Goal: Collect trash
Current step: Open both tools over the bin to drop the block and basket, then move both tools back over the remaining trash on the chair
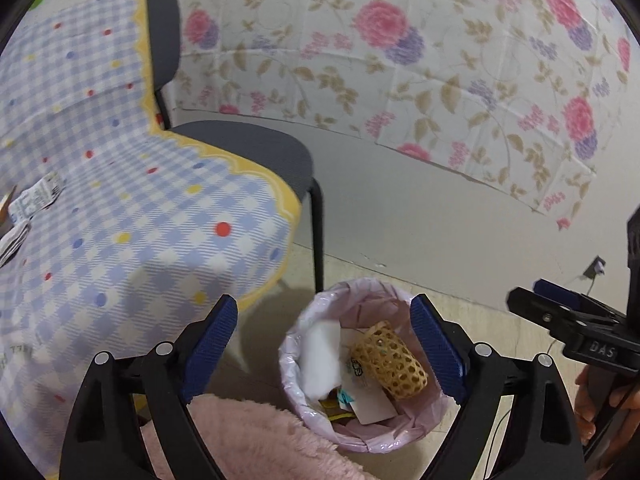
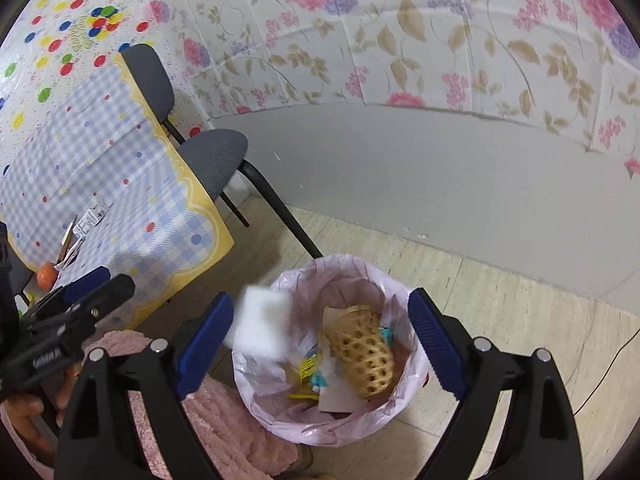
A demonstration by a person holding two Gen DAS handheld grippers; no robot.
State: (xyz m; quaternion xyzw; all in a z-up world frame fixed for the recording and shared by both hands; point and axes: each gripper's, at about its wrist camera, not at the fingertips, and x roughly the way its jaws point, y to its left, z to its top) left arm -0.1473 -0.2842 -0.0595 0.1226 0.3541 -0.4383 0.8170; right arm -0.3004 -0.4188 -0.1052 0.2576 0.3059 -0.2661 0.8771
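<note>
Here both grippers tilt down over the pink-lined bin [image 2: 340, 420] on the floor, off the surface's [image 1: 120, 220] corner. Right gripper [image 2: 320, 344] fingers released; a blurred white piece [image 2: 262, 326], perhaps foam, hangs above the rim. Left gripper [image 1: 324, 350] spread, empty.

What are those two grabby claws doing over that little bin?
A person is tidying up rubbish with a gripper in each hand. Both the left gripper and the right gripper hang open over the small bin with the pink plastic liner. A blurry white square piece is at the bin's rim, seemingly dropping in beside the yellow foam net sleeve. More paper scraps wait on the blue checked tablecloth.
</note>
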